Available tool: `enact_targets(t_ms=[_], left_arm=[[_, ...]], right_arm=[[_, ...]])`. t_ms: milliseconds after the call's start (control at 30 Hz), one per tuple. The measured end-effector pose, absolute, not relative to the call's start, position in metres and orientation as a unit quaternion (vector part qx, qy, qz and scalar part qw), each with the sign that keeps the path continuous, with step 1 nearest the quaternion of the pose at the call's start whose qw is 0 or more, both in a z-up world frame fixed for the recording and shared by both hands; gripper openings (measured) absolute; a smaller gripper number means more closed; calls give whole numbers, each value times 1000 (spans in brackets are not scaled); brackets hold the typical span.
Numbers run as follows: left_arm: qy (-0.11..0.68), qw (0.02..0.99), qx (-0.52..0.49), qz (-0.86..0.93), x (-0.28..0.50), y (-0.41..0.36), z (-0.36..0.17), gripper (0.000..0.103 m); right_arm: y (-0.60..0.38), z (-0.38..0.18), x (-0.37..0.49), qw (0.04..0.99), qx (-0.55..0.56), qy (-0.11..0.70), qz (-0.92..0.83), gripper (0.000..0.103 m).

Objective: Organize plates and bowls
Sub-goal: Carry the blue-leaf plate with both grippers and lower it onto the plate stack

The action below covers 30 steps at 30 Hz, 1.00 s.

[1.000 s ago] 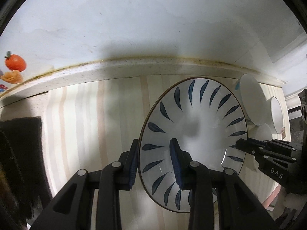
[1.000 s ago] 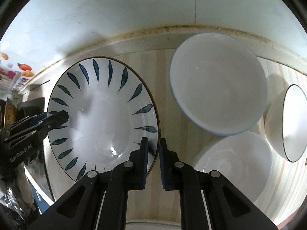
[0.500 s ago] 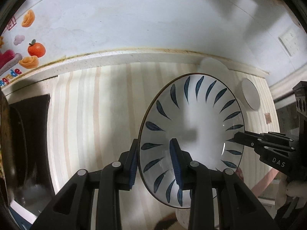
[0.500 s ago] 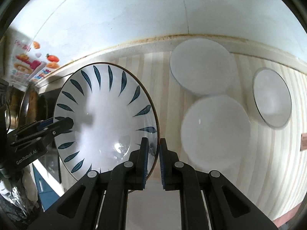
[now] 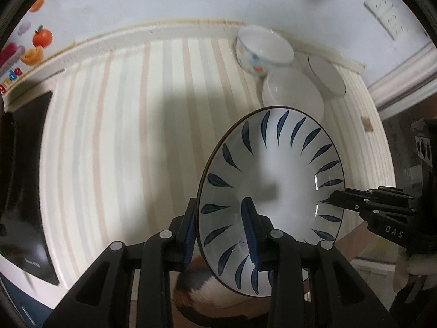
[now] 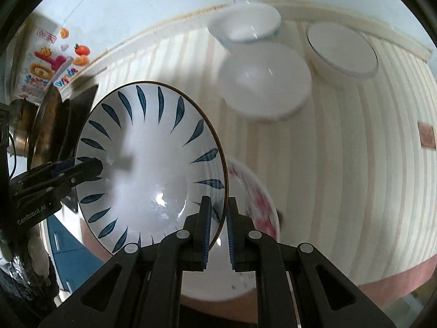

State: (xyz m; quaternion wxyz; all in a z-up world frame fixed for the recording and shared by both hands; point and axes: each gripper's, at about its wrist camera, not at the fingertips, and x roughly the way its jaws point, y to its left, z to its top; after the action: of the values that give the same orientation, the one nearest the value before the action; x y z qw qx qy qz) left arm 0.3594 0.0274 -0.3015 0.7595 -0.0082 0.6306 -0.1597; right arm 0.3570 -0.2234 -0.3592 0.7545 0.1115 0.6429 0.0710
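Observation:
Both grippers carry a white plate with blue leaf marks (image 5: 273,180) (image 6: 147,164) above the striped counter. My left gripper (image 5: 220,218) is shut on its left rim, and my right gripper (image 6: 218,213) is shut on its right rim. Each gripper shows in the other's view, the right gripper (image 5: 338,199) and the left gripper (image 6: 92,166) pinching the opposite edges. At the back stand three white bowls: a patterned one (image 5: 259,52) (image 6: 245,27), a plain one (image 5: 292,93) (image 6: 265,79) and one by the wall (image 5: 326,75) (image 6: 341,52). A plate with red marks (image 6: 259,207) lies under the carried plate.
The striped counter (image 5: 123,136) (image 6: 355,164) ends at a wall upstand behind. A black stove (image 5: 24,191) and a metal pot (image 6: 35,125) are at the left. A fruit sticker (image 5: 41,38) is on the wall. A brown-rimmed dish (image 5: 196,289) shows below the plate.
Both grippers have carried the leaf plate back from the wall toward the counter's front edge. The white bowls now look smaller and farther away. The red-marked plate has come into view below.

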Motion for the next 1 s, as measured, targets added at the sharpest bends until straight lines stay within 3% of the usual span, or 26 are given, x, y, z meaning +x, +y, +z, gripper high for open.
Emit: enact_targets(t_ms=[433, 1000], left_arm=[[659, 738, 14, -142, 339, 4, -344, 29], [667, 735, 25, -115, 337, -20, -364, 29]], right_arm=[[-242, -403, 327, 734, 109, 667, 67, 12], [-234, -417, 338, 731, 90, 672, 80, 12]])
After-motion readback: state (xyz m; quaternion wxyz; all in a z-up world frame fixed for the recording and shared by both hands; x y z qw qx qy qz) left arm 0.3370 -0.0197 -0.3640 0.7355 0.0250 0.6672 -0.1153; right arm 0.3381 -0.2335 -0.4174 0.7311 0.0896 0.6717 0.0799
